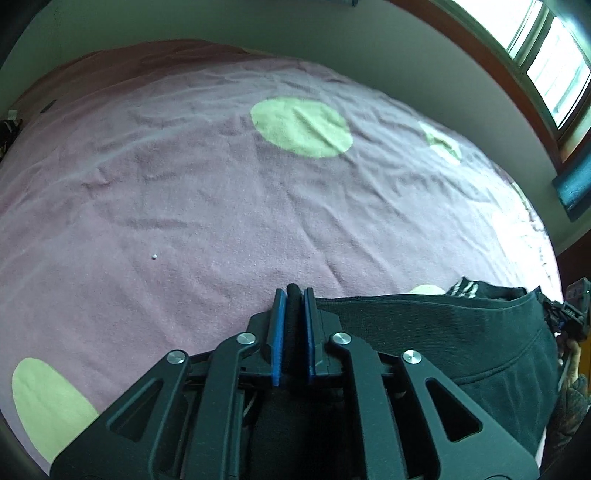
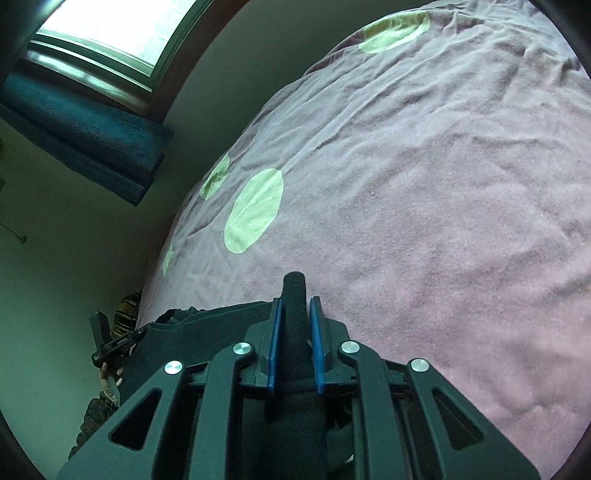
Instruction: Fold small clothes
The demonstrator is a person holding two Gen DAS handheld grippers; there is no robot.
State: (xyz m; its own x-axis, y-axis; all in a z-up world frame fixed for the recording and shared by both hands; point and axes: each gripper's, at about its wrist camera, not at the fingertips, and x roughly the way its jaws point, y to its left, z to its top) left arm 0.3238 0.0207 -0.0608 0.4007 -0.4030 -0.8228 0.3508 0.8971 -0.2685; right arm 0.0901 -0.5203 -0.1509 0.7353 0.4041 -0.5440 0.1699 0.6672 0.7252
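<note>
Pink bedding (image 1: 207, 192) with pale green dots covers a bed under a window (image 2: 122, 26), and one dark garment (image 1: 461, 332) lies at its near edge. Four dots show in each wrist view. A rolled fold of that garment stands between the blue pads of each of the two grippers. The left gripper (image 1: 294, 295) angles steeply down at the bed, its pads (image 1: 277, 332) close against the fold. The right gripper (image 2: 295, 306) tilts more shallowly, its pads (image 2: 275, 339) slightly wider around the fabric; whether they press cannot be told. A sleeve (image 2: 99, 410) shows behind the garment.
</note>
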